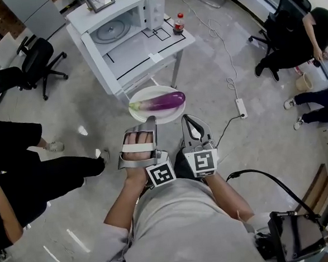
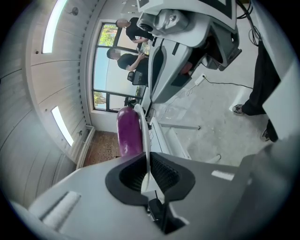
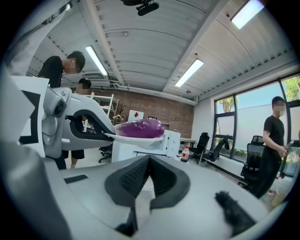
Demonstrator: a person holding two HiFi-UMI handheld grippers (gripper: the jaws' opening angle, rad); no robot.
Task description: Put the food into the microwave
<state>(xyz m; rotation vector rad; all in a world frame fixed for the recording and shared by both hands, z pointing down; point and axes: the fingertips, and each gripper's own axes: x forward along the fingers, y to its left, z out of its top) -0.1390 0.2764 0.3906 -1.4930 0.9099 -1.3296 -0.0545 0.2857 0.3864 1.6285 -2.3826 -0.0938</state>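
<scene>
Eggplant, purple with a pale green stem end, lies lengthwise on a white plate. The left gripper holds that plate by its near rim. In the left gripper view the thin white rim runs straight between the two dark pads, which are clamped on it. The right gripper sits just beside the left one, behind the plate's edge. Its pads meet with nothing between them, and it does not touch the plate.

The plate hangs in the air above the grey floor, near the closest corner of the white table but not on it. On the far part of the table stands a white microwave, with its cavity and glass turntable open to view. A small bottle with a red cap stands on the table beside the microwave. On the floor to the right lies a white power strip with its cable. A black office chair stands left of the table, and people sit along both sides of the room.
</scene>
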